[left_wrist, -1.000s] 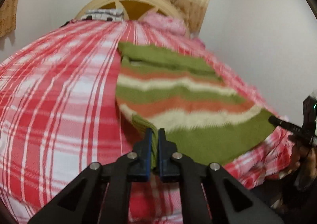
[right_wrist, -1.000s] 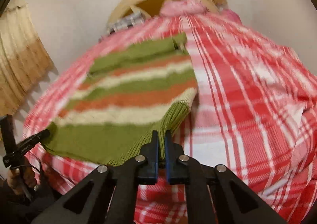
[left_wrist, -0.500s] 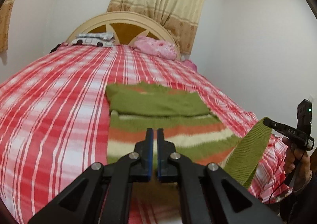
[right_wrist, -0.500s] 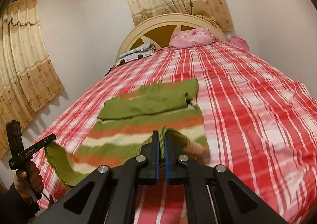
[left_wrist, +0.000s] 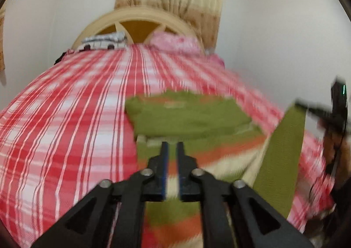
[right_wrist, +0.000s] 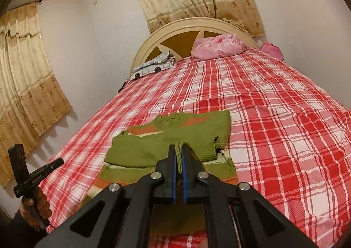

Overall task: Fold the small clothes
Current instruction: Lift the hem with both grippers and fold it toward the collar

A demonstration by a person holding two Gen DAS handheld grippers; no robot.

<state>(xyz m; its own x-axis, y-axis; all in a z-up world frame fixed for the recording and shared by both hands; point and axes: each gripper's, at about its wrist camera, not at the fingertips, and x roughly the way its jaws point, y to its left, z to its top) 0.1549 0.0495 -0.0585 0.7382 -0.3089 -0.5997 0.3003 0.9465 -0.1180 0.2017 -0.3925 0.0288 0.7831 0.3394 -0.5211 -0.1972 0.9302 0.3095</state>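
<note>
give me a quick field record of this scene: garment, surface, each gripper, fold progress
garment: green, orange and cream striped sweater, lying flat on the bed, its top part already covered by folded-in green fabric
surface: red and white plaid bedsheet
right gripper: shut on the sweater's green hem, held above the body
left gripper: narrow gap between the fingers, nothing seen in it, over the striped middle; view blurred
fold progress: hem lifted on the right side, not yet laid down
background: pink pillow, headboard
</note>
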